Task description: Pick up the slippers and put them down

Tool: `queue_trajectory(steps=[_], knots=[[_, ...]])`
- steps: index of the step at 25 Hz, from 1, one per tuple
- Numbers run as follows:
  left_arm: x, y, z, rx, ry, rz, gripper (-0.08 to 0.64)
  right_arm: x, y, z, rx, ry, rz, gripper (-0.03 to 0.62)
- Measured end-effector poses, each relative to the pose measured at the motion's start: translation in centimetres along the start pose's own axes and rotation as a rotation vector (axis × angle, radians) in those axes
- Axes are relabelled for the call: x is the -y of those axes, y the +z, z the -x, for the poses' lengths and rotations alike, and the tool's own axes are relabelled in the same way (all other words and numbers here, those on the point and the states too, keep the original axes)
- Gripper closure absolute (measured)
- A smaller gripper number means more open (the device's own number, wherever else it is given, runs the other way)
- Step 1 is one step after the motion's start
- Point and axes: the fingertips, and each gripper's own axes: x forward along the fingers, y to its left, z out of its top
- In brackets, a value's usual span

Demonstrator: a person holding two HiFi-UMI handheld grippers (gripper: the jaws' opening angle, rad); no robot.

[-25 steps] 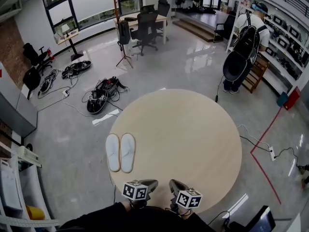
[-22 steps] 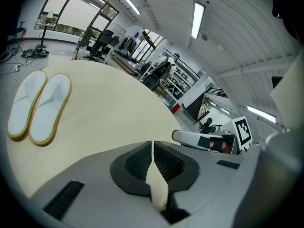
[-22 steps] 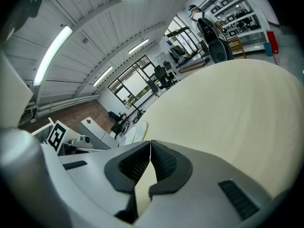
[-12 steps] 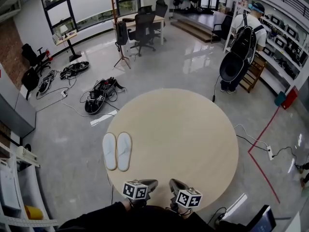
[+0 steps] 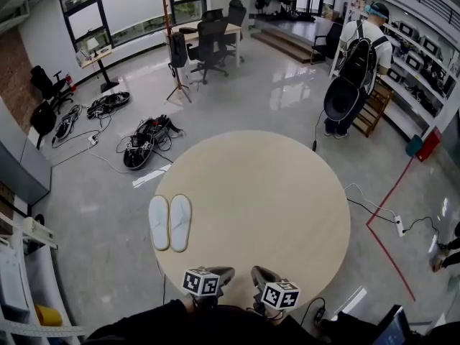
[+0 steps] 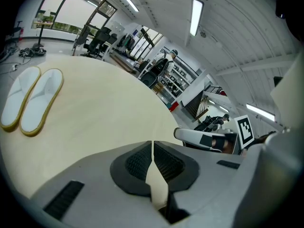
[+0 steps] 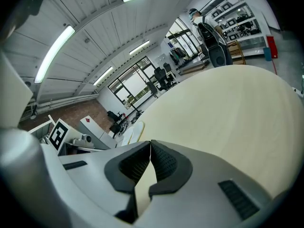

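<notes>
Bright, even light from ceiling strip lights above the jaws and windows far beyond them leaves glare on the glossy floor, faint shadows, sharp focus, fisheye-bent edges and black corners.

A round, pale wooden table stands on a glossy grey floor. Tangled black cables lie on the floor beyond it. Black office chairs stand at a wooden desk. A person with a black backpack stands near the shelves at far right. A red tape line crosses the floor.
</notes>
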Motion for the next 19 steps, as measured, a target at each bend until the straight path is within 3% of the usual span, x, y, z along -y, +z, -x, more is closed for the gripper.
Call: queue_trajectory(steps=[19], knots=[[3.0,-2.8,-1.6,-0.025,-0.004,0.000,0.535,2.3,-1.6,4.0,0.013,-0.021,-0.022,0.577]])
